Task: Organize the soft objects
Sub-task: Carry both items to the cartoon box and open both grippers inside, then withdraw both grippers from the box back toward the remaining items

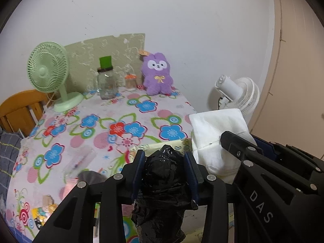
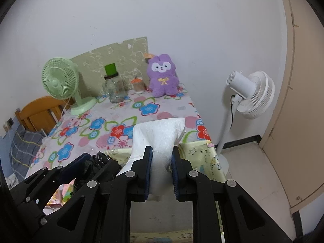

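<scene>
Nearest in: left gripper (image 1: 165,174) clamped around a crumpled black plastic bag (image 1: 162,182), fingers (image 1: 137,174) pressing it from both sides, squeezed at the middle so the loose plastic bunches instead of slipping out. Just to its right, right gripper (image 2: 161,173) pinched tight on a folded white towel (image 2: 160,135), grabbed at the near end so the rest fans out ahead, over the near part of the counter. Both soft things carried side by side, seemingly headed for one spot on the counter.

Below and ahead: pale yellow printed cloth (image 2: 204,154) draped at the near corner of the counter (image 1: 91,141), flowered cover spreading beyond it, middle left bare, probably the landing area.

Further back, along the wall: purple plush bunny (image 1: 158,75) propped upright, likely already tidied. Beside it a small orange-lidded jar (image 1: 130,81), a glass jar with green lid (image 1: 107,81), then a green desk fan (image 1: 48,70) at the far left.

Off the counter to the right: white standing fan (image 2: 251,95) on the floor.
</scene>
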Motion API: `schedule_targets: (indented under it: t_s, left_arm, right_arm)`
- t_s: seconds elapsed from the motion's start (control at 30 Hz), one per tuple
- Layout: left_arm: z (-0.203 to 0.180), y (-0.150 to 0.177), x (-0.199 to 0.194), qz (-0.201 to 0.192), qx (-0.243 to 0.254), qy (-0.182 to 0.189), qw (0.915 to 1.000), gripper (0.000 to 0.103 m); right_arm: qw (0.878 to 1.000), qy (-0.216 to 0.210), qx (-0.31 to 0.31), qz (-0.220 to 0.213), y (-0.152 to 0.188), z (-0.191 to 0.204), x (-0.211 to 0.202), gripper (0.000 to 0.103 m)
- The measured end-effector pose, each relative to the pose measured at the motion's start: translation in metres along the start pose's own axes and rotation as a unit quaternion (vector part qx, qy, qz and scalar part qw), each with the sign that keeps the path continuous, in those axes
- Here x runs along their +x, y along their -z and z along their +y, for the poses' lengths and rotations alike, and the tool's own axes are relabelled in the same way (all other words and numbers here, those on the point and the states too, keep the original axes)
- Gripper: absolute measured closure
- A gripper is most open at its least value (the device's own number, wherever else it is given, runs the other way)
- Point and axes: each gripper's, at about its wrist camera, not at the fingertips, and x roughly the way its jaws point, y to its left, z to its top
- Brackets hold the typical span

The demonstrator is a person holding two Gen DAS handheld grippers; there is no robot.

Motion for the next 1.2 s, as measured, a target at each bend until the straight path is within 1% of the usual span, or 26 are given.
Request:
schedule_targets:
  t_s: [0.03, 0.07, 0.1, 0.13, 0.2, 0.27, 0.33, 0.4, 0.43, 0.47, 0.5, 0.53, 0.57, 0.67, 0.8, 1.2]
  left_arm:
    - [-0.001, 0.000, 0.003, 0.003, 0.001, 0.000, 1.0000, 0.059]
    - [-0.003, 0.001, 0.006, 0.006, 0.003, -0.001, 1.0000, 0.055]
    - [-0.004, 0.001, 0.008, 0.009, 0.004, -0.003, 0.9999, 0.047]
    - [-0.004, 0.002, 0.010, 0.010, 0.004, -0.005, 0.9999, 0.043]
    - [-0.004, 0.003, 0.012, 0.010, 0.007, -0.009, 0.9999, 0.032]
    - [-0.005, 0.003, 0.015, 0.014, 0.009, -0.015, 0.9998, 0.025]
    - [-0.004, 0.004, 0.018, 0.018, 0.011, -0.019, 0.9996, 0.022]
    - [-0.003, 0.005, 0.019, 0.024, 0.012, -0.020, 0.9994, 0.016]
    - [-0.003, 0.005, 0.020, 0.025, 0.012, -0.020, 0.9994, 0.014]
    - [-0.003, 0.005, 0.020, 0.026, 0.011, -0.019, 0.9994, 0.012]
    - [-0.002, 0.006, 0.019, 0.025, 0.012, -0.017, 0.9995, 0.010]
    - [-0.002, 0.006, 0.018, 0.023, 0.013, -0.017, 0.9995, 0.010]
    - [-0.002, 0.006, 0.017, 0.023, 0.015, -0.017, 0.9995, 0.008]
    - [-0.001, 0.006, 0.013, 0.024, 0.018, -0.018, 0.9994, 0.007]
    - [0.002, 0.005, 0.006, 0.024, 0.023, -0.020, 0.9993, 0.006]
    - [0.019, 0.003, -0.035, -0.005, 0.029, -0.023, 0.9993, 0.005]
  right_arm:
    - [1.000, 0.002, 0.000, 0.003, 0.001, -0.003, 0.003, 0.082]
    - [1.000, 0.003, 0.000, 0.005, 0.001, -0.004, 0.005, 0.082]
    - [1.000, 0.003, 0.002, 0.008, 0.002, -0.007, 0.008, 0.081]
    - [1.000, 0.005, 0.002, 0.010, 0.003, -0.008, 0.010, 0.081]
    - [1.000, 0.008, 0.001, 0.011, 0.004, -0.010, 0.013, 0.081]
    - [1.000, 0.010, 0.001, 0.017, 0.005, -0.011, 0.017, 0.079]
    - [1.000, 0.015, 0.001, 0.021, 0.007, -0.013, 0.021, 0.077]
    - [1.000, 0.018, 0.000, 0.025, 0.008, -0.014, 0.022, 0.072]
    - [0.999, 0.018, 0.002, 0.026, 0.008, -0.015, 0.023, 0.064]
    - [1.000, 0.018, 0.002, 0.026, 0.008, -0.015, 0.023, 0.053]
    - [1.000, 0.020, 0.001, 0.024, 0.008, -0.015, 0.022, 0.047]
    - [1.000, 0.023, -0.001, 0.019, 0.008, -0.014, 0.021, 0.036]
    - [1.000, 0.027, -0.005, 0.014, 0.008, -0.012, 0.019, 0.033]
    - [0.999, 0.037, -0.013, 0.005, 0.007, -0.007, 0.014, 0.027]
    - [0.999, 0.045, -0.011, -0.004, 0.007, -0.002, 0.006, 0.022]
    - [0.997, 0.065, -0.004, -0.042, 0.004, 0.021, -0.032, 0.010]
